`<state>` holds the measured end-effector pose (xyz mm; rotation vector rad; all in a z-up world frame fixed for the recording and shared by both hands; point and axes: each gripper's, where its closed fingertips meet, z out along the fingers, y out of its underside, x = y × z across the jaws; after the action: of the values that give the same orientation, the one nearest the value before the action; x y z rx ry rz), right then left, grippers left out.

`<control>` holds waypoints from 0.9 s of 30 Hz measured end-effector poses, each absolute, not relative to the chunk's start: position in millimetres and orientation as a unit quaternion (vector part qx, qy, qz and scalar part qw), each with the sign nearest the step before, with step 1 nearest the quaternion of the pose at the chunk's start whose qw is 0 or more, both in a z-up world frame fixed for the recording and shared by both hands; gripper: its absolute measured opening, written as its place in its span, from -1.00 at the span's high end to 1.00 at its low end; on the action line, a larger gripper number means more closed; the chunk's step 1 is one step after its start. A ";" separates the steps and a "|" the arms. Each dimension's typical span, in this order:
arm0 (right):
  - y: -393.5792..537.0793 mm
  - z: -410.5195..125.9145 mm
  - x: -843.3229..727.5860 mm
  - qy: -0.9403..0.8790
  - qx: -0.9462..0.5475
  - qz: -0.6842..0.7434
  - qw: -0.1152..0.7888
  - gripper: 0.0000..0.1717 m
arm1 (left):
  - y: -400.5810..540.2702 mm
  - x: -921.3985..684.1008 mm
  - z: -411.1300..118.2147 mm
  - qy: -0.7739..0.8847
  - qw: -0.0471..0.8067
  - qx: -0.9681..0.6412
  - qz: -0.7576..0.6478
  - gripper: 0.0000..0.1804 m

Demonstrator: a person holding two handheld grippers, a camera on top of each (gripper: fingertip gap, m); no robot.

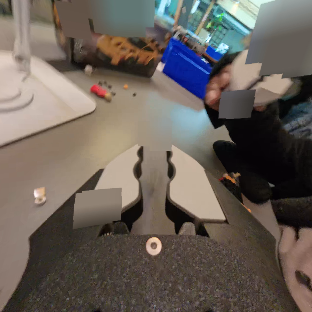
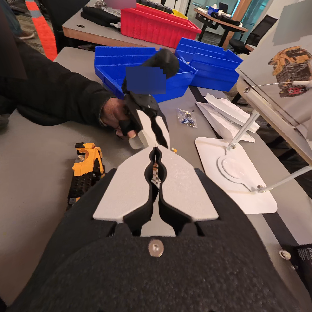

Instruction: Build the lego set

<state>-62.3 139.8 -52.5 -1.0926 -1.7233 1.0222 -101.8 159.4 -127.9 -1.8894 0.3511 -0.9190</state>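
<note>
Left gripper (image 1: 155,150): its two grey fingers stand apart with bare grey table (image 1: 118,135) showing through the gap; a mosaic patch covers the very tips, and nothing is seen between the pads. In the right wrist view this same gripper (image 2: 166,145) sits at 12 o'clock from the other's tips, held by a hand (image 2: 114,116) in a black sleeve.

Right gripper (image 2: 156,149): fingertips drawn together, touching at the front. Small brick-like pieces show through the hollow behind the tips, but whether they are pinched cannot be told.

No writing is given here; a dark label-bearing box (image 2: 303,258) lies at 4 o'clock.

Around the right gripper, left to right: a yellow-and-black brick model (image 2: 87,162) at 9 o'clock, blue bins (image 2: 143,67) at 12, a small clear bag of parts (image 2: 186,117) at 1, white papers (image 2: 228,114) at 2, and a white stand base (image 2: 236,177) at 3. A tiny orange piece (image 2: 175,151) lies just beside the tips.
</note>
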 end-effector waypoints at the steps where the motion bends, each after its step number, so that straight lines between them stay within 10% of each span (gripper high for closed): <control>1: 140.9 -53.8 -62.9 -0.687 -0.438 0.403 0.418 1.00 | 164.6 -109.0 -136.0 0.116 0.466 -0.790 -0.381 0.67; 16: 146.7 -64.4 -66.8 -0.690 -0.453 0.377 0.420 1.00 | 173.5 -150.3 -140.9 0.117 0.506 -0.825 -0.223 0.57; 27: 141.7 -68.7 -84.2 -0.708 -0.408 0.262 0.513 1.00 | 143.6 -125.4 -82.1 0.067 0.507 -0.733 -0.449 0.87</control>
<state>-84.2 141.7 -68.7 -0.9820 -1.7032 0.6305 -125.4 143.6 -82.1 -1.7667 0.1605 -1.0821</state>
